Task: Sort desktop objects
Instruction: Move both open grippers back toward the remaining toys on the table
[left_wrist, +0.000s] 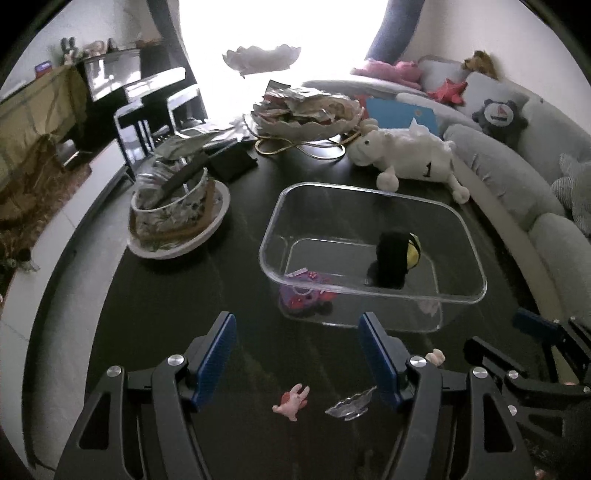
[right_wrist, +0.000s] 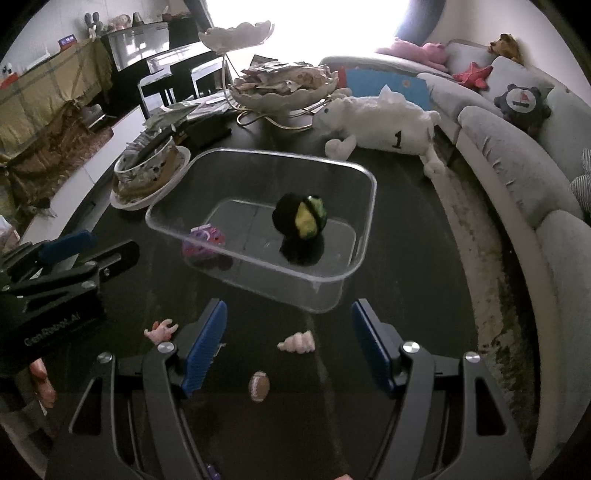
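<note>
A clear plastic bin (left_wrist: 373, 291) (right_wrist: 258, 258) sits mid-table holding a black-and-yellow plush (left_wrist: 397, 260) (right_wrist: 301, 218) and a purple-pink toy (left_wrist: 306, 291) (right_wrist: 205, 240). My left gripper (left_wrist: 297, 362) is open and empty above a pink figure (left_wrist: 291, 402) and a clear leaf-shaped piece (left_wrist: 351, 406). My right gripper (right_wrist: 288, 343) is open and empty above a pale pink shell (right_wrist: 297, 342) and a small brown football (right_wrist: 259, 386). The pink figure also shows in the right wrist view (right_wrist: 160, 329).
A white plush sheep (left_wrist: 410, 155) (right_wrist: 384, 123) lies behind the bin. A patterned bowl on a plate (left_wrist: 177, 218) (right_wrist: 147, 170) stands left of it, a tiered dish of wrappers (left_wrist: 306, 114) (right_wrist: 280, 88) further back. A grey sofa (right_wrist: 517, 166) curves along the right.
</note>
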